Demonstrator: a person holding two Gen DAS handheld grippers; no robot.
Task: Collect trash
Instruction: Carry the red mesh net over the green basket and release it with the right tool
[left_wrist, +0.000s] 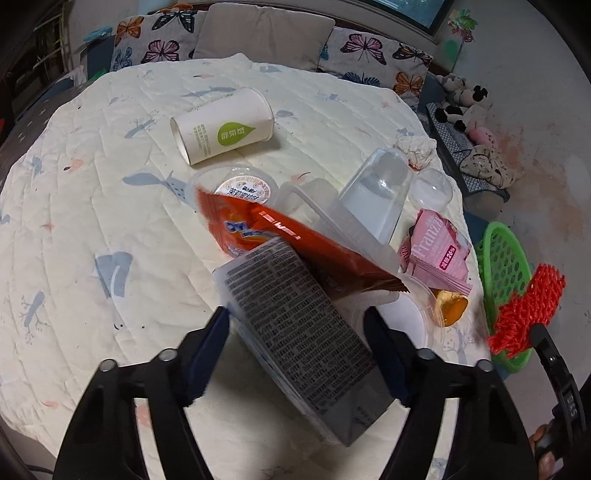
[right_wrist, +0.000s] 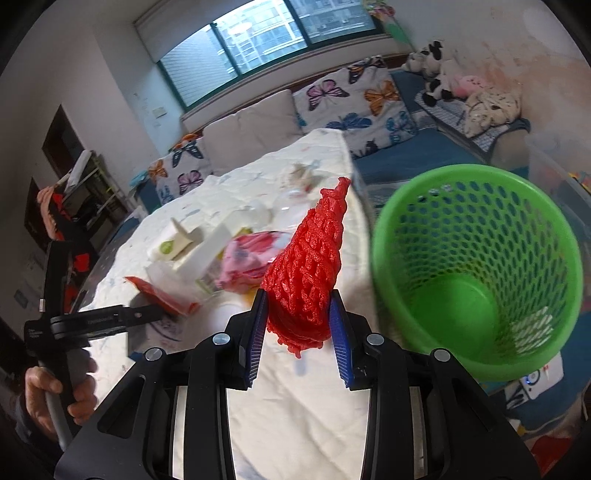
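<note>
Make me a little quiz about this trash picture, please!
1. True or false: the right gripper holds the red foam net.
2. Which lies between the left gripper's fingers? A) paper cup B) carton C) pink wrapper
3. Fill in: the basket is coloured ____.

Key: 1 true; 2 B; 3 green.
</note>
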